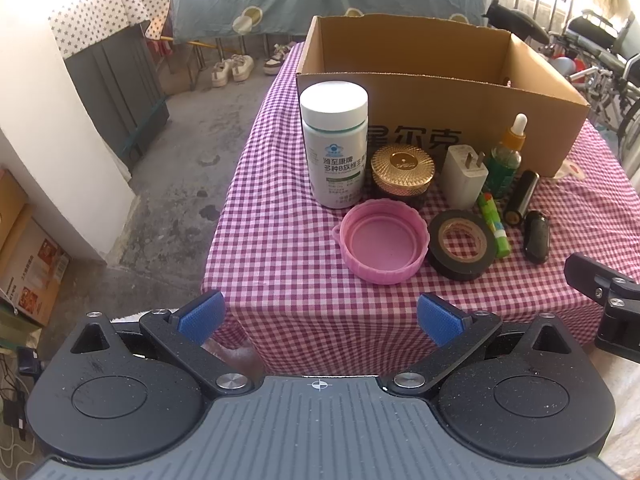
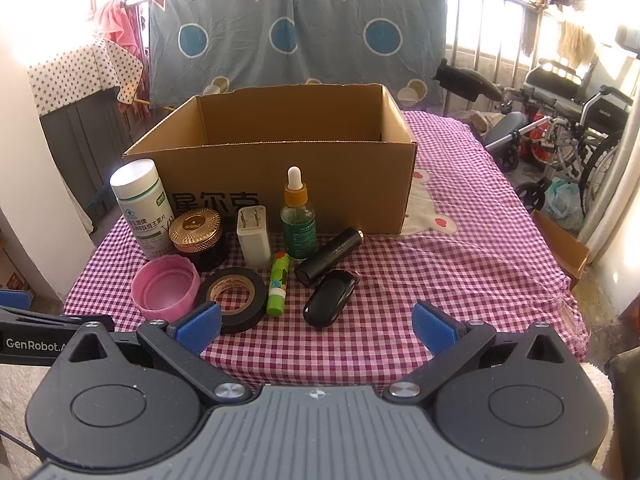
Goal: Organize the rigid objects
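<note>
An open cardboard box [image 1: 432, 100] [image 2: 288, 184] stands on a checked tablecloth. In front of it stand a white pill bottle [image 1: 336, 144] [image 2: 140, 208], a gold-lidded jar [image 1: 402, 176] [image 2: 198, 236], a white charger [image 1: 464, 176] [image 2: 254, 236] and a green dropper bottle [image 1: 506, 156] [image 2: 298, 216]. Nearer lie a pink lid [image 1: 380, 240] [image 2: 166, 288], black tape [image 1: 462, 244] [image 2: 236, 292], a green glue stick [image 1: 494, 224] [image 2: 278, 284], a black cylinder [image 1: 520, 196] [image 2: 330, 256] and a black key fob [image 1: 537, 236] [image 2: 328, 298]. My left gripper [image 1: 320, 318] and right gripper [image 2: 316, 326] are open and empty, short of the table's near edge.
The table [image 1: 280, 200] drops off at its left edge to a concrete floor. A wheelchair [image 2: 568, 120] stands to the right. A hanging sheet [image 2: 296, 32] is behind the box. The right gripper's side shows in the left wrist view [image 1: 604, 296].
</note>
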`<state>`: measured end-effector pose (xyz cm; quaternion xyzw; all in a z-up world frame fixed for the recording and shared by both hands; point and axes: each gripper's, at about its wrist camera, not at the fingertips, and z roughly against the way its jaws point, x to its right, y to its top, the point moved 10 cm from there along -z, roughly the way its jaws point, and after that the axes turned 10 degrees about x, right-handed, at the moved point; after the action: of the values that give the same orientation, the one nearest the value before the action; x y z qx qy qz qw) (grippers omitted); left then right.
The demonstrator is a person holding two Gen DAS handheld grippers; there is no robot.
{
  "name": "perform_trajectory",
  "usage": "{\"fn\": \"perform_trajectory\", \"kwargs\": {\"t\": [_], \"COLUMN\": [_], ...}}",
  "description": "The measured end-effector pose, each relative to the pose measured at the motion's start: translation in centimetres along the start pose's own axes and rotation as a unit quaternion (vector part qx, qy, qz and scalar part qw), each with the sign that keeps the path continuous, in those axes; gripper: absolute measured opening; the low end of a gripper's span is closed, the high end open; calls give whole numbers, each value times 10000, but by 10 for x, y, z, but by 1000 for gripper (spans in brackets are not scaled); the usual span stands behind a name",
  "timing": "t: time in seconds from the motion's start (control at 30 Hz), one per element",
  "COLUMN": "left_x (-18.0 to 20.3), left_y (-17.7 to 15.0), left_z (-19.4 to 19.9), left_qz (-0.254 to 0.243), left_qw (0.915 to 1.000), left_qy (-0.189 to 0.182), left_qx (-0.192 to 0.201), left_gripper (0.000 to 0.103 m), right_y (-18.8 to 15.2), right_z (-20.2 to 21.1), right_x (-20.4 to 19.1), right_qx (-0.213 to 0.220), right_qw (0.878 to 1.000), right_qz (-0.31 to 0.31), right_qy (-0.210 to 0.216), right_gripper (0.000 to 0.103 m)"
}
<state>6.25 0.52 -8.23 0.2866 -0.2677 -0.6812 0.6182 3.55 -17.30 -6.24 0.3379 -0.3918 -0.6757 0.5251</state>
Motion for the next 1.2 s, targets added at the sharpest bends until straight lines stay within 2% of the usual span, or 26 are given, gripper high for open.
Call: {"fn": "perform_trajectory", "kwargs": {"t": [1.2], "left_x": [-5], "left_y": [2], "left_z": [2], "left_qz": [-13], "left_qw": [10000], "left_qy": [57], "left_qx": [-18], "left_gripper": [103], "right_y": [-2], "right_z": [-2], "right_x": [-1], "right_qx": [-91], "right_qw": [9999], "right_qz": [-54], "right_qy": [16], "right_gripper": [103]}}
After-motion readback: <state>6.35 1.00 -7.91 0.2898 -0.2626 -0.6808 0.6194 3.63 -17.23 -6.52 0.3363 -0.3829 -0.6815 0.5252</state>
